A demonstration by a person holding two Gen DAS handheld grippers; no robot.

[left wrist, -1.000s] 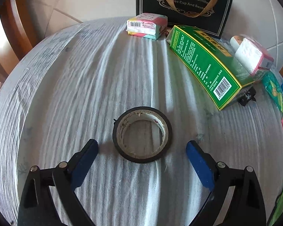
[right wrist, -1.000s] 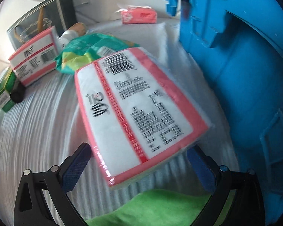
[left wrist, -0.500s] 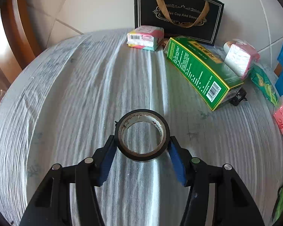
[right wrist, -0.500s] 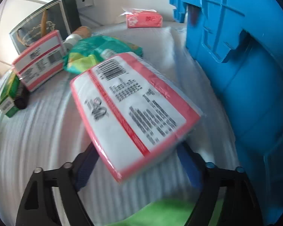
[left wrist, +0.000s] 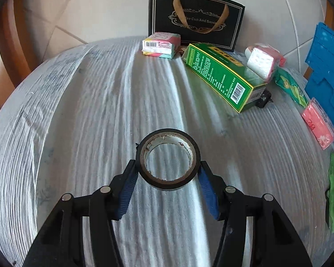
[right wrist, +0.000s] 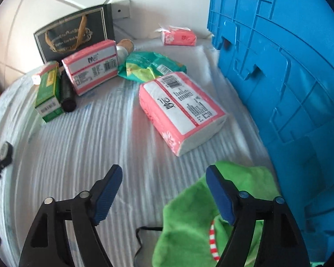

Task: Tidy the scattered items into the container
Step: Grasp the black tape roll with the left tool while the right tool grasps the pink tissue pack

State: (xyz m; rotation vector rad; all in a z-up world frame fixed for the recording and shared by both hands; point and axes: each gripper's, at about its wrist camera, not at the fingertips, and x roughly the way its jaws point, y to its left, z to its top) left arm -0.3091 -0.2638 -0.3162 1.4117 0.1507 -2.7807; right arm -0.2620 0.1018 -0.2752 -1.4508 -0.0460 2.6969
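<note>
Left gripper [left wrist: 168, 173]: blue pads clamped on either side of a black tape roll [left wrist: 168, 159], which sits between the fingertips at the centre of the left wrist view, its open core facing the camera. The striped white cloth [left wrist: 100, 111] of the table shows through the hole.

From the roll, other items lie toward 12 to 3 o'clock:
- small pastel packet [left wrist: 161, 47] at 12 o'clock, far edge of the table
- black gift bag [left wrist: 196, 19] standing upright just behind it, against the tiled wall
- long green box [left wrist: 222, 75] at 1 o'clock, lying flat; a small black object touches its near end
- pink tissue pack [left wrist: 263, 62] leaning just beyond the box
- blue crate [left wrist: 325, 66] at 2 o'clock, at the right edge

Right gripper [right wrist: 163, 178]: jaws apart and opening, nothing between the pads. It hangs over bare cloth. Its right finger overlaps a green fabric item [right wrist: 196, 222] with a red-and-white striped trim, at 5 o'clock in the right wrist view; contact cannot be told.

Large pink tissue pack [right wrist: 180, 109] lies flat at 12 to 1 o'clock from this gripper, barcode up, apart from the pads and just beside the crate wall [right wrist: 289, 66], which fills the right side. A green snack bag [right wrist: 149, 66] sits behind that pack. Another pink pack [right wrist: 179, 36] rests at the far edge.
</note>
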